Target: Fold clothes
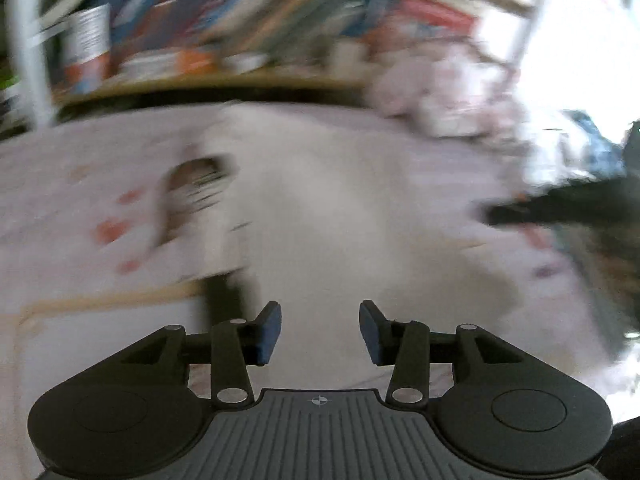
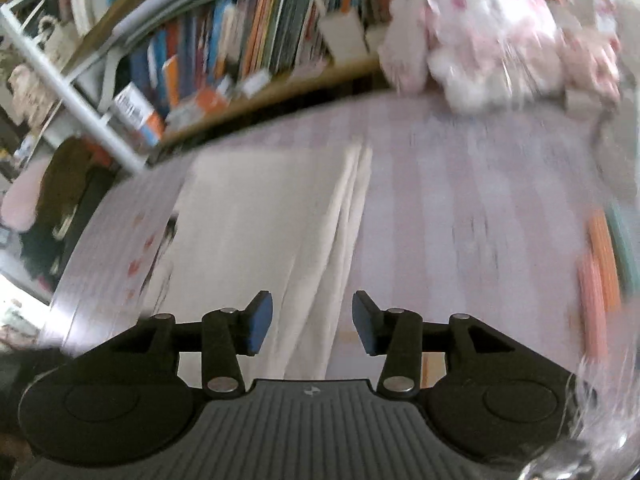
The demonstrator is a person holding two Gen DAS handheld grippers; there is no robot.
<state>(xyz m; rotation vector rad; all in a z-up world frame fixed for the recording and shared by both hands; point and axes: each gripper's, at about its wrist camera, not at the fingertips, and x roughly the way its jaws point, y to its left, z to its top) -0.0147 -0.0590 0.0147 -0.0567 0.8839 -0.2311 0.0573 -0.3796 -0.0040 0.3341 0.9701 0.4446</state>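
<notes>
A white garment (image 1: 320, 200) lies spread on the pink striped bed sheet (image 1: 60, 200), its neck opening (image 1: 196, 188) to the left; this view is heavily blurred. My left gripper (image 1: 320, 332) hovers over the garment's near part, open, with nothing between its blue pads. In the right wrist view the same white garment (image 2: 256, 216) lies flat with a layered folded edge (image 2: 352, 200) running toward me. My right gripper (image 2: 312, 322) is open above that edge, and its pads hold nothing. A dark blurred shape (image 1: 560, 208) reaches in from the right of the left wrist view.
A bookshelf (image 2: 240, 40) packed with books runs along the far side of the bed. Pink and white plush toys (image 2: 488, 32) sit at the far right. Orange and pink striped items (image 2: 600, 264) lie on the sheet (image 2: 460, 200) at the right edge. The bed's left edge (image 2: 80, 264) drops off.
</notes>
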